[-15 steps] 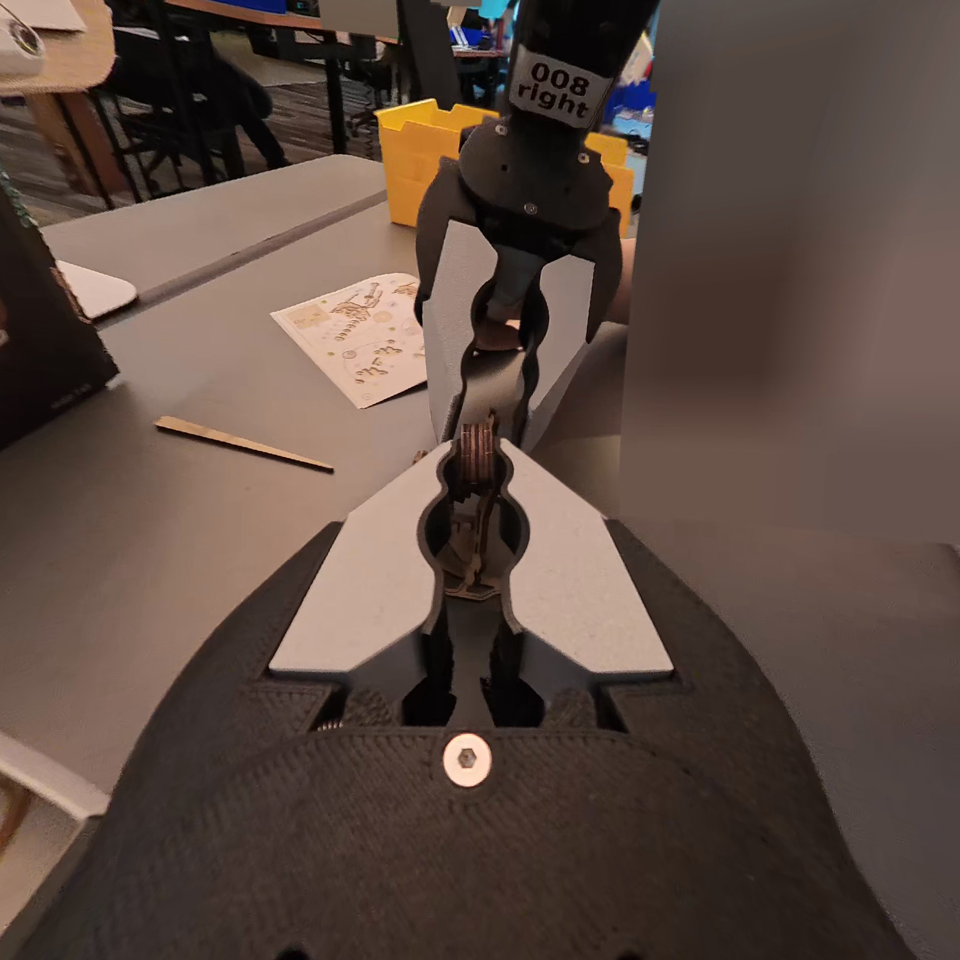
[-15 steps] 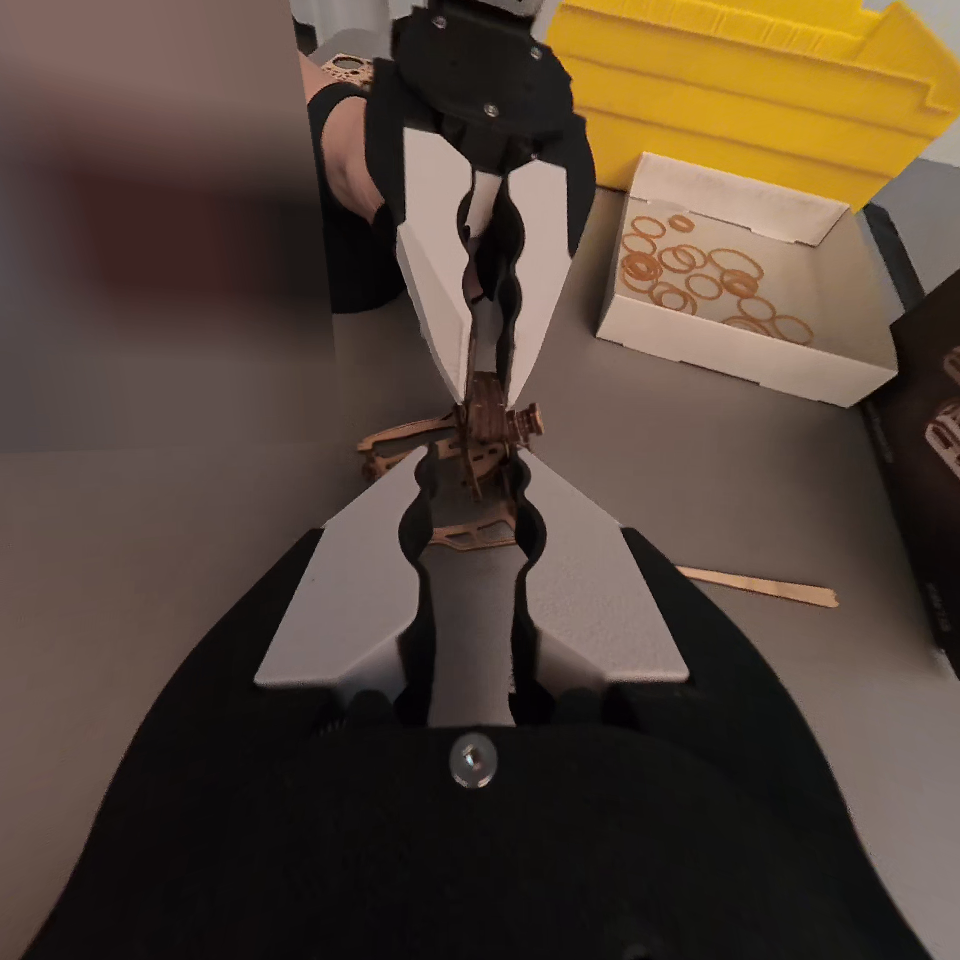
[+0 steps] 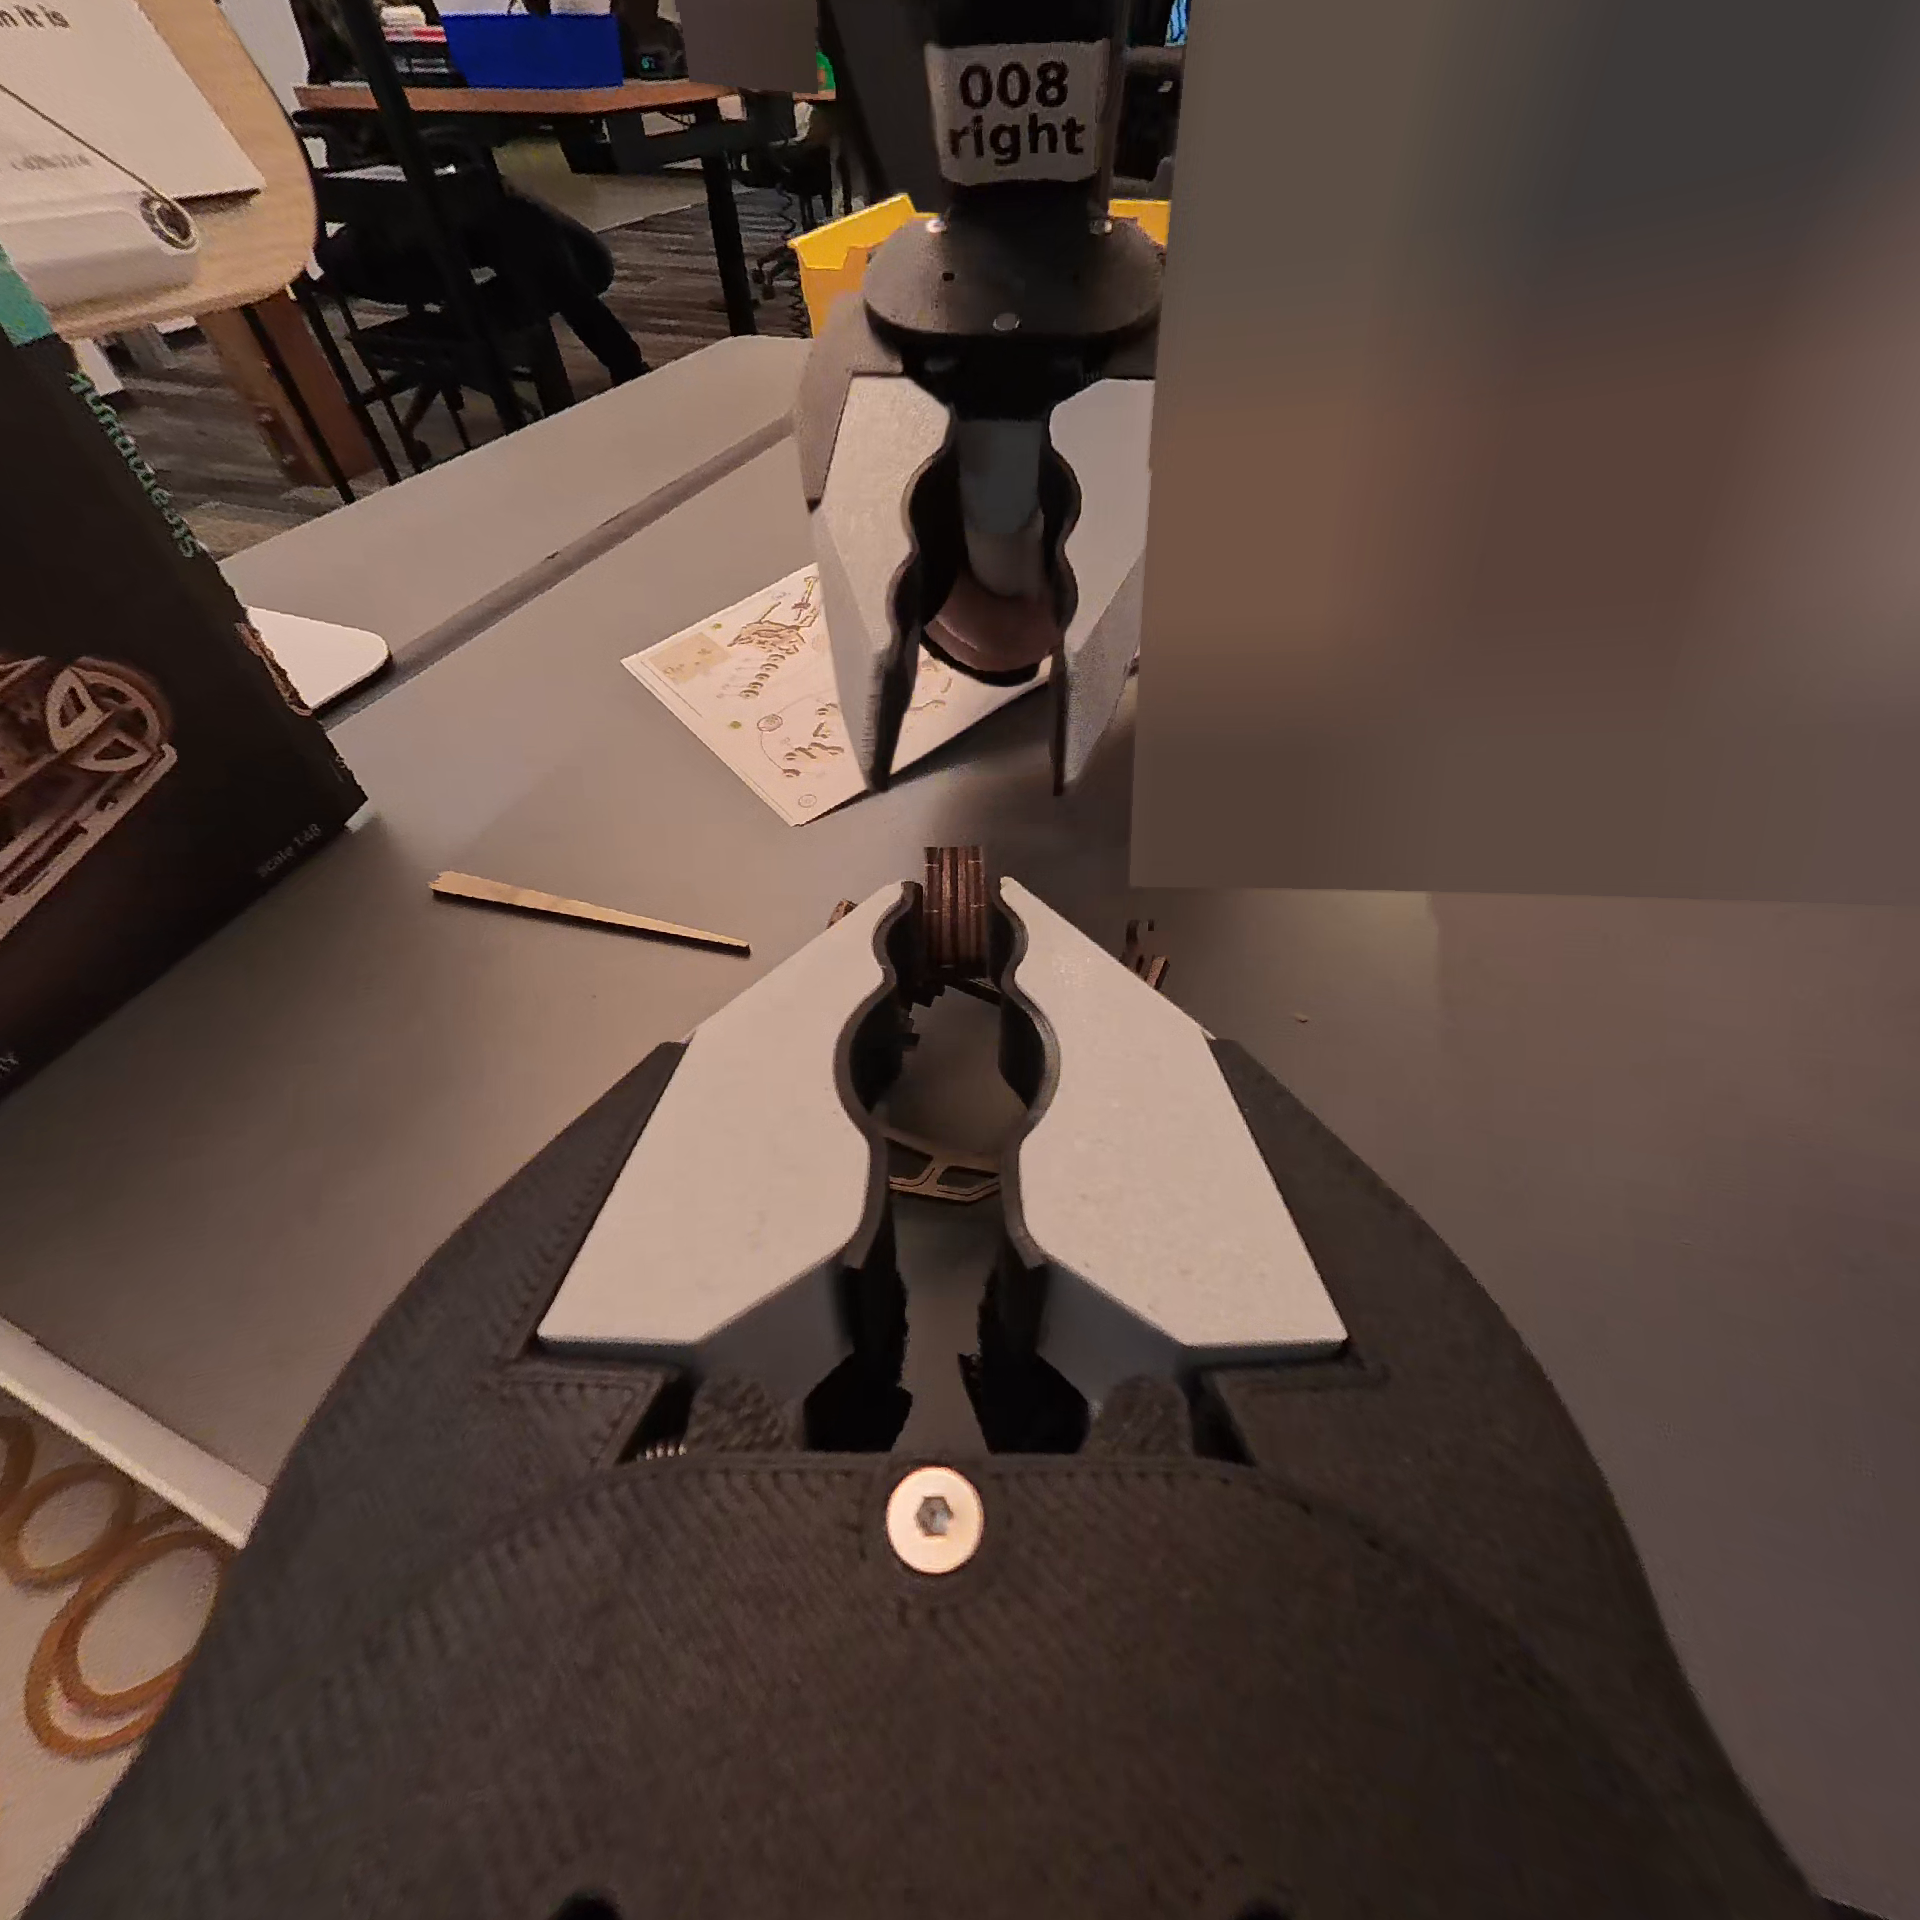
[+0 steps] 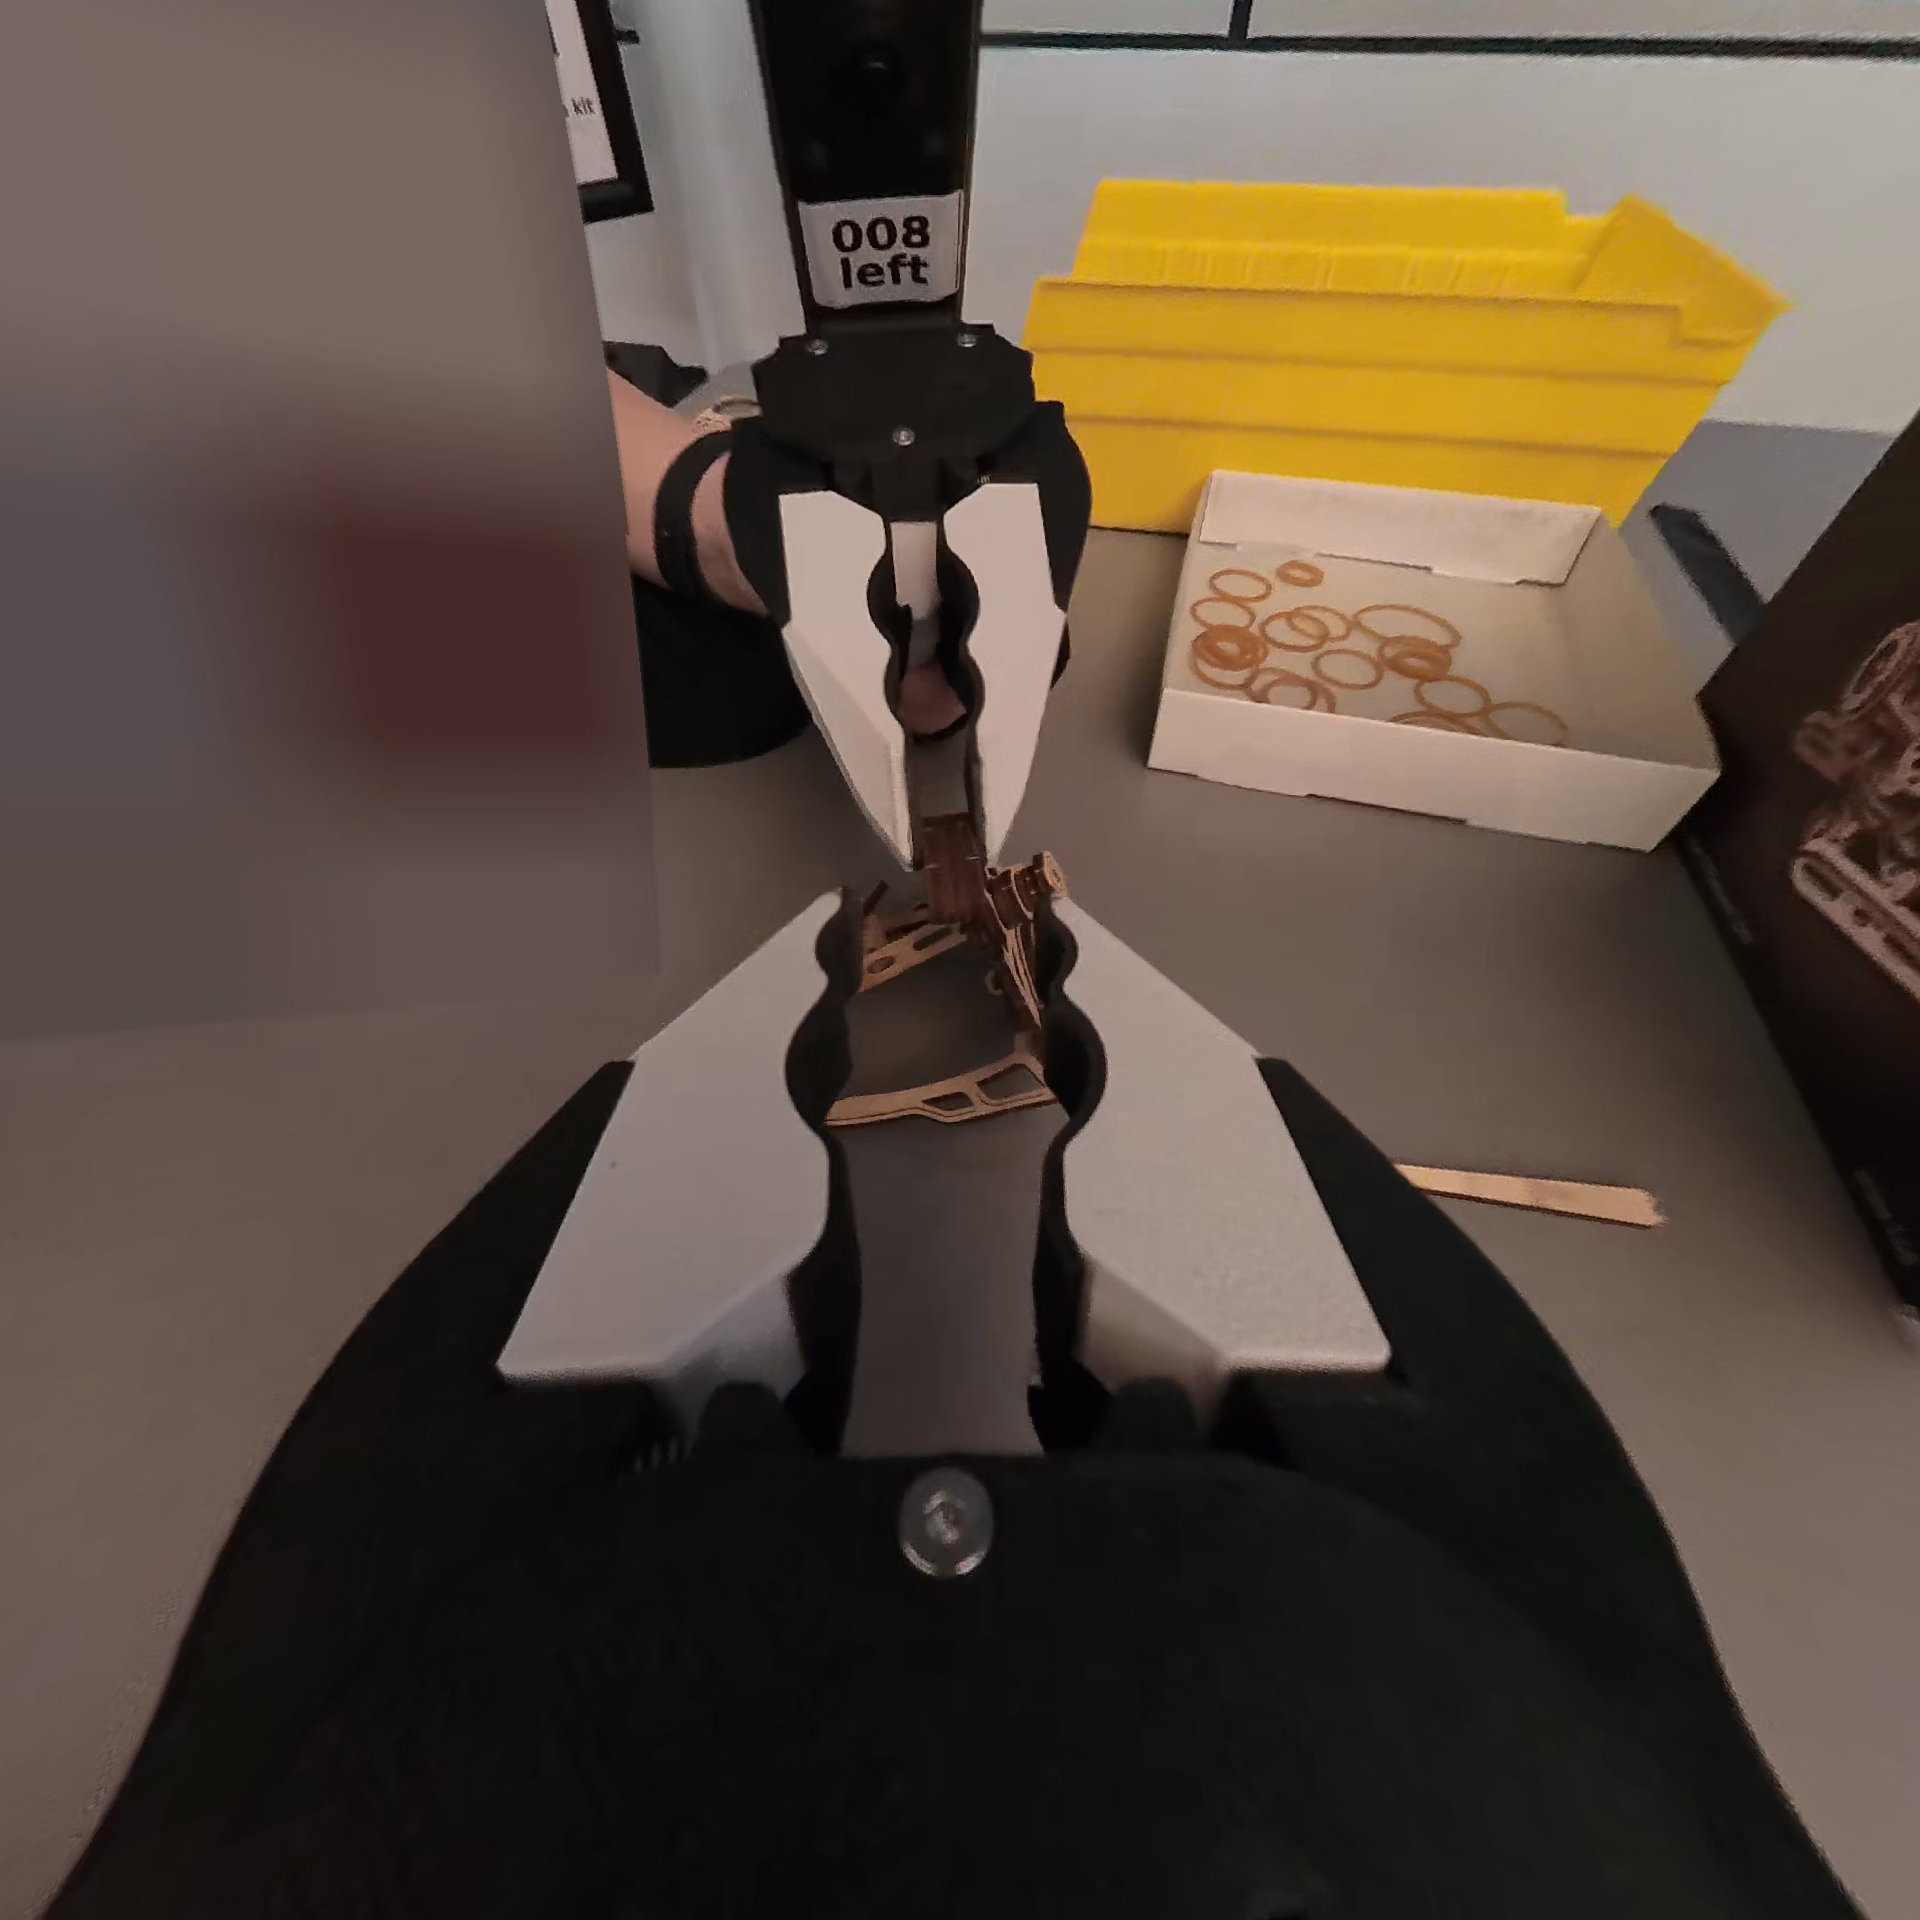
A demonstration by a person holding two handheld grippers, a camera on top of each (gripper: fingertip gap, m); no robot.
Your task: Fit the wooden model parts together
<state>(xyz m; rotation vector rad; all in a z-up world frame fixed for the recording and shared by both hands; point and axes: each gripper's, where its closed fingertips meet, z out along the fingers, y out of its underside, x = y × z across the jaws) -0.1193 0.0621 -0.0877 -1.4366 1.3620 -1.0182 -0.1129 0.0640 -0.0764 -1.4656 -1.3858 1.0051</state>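
Wooden model point(image 3: 954, 935) upright on the grey table point(image 3: 520, 1091), pinched at its layered top wheel by the left tool point(image 3: 954, 891), drawn narrow around the wood. Right tool point(image 3: 968, 781) just beyond and above, spread wide, holding nothing, clear of the model.

Judged as a gap between fittings, with either a fresh part to fetch or a joint to press home; cannot tell which. To do it well:

- Keep the left grip firm and square on the wheel, without twisting, so as to spare the thin frame below.
- Bring the right tool in straight along the model's plane.
- Close on a sturdy edge rather than a slender strut, and push gently along the slot.
- Ease off at any sign of bending.

Seen only from the left wrist view: printed sheet point(image 3: 748, 717) flat behind the right tool. Of the model, little beyond the wheel edge-on.

Shown far better from the right wrist view:

- curved base point(image 4: 935, 1103) resting on the table
- small toothed piece point(image 4: 1029, 883) beside the wheel
- white tray point(image 4: 1403, 774) of tan rings
- yellow bin point(image 4: 1351, 353) behind the tray

Loose wooden stick point(image 3: 592, 914) in both views, well apart from the model.
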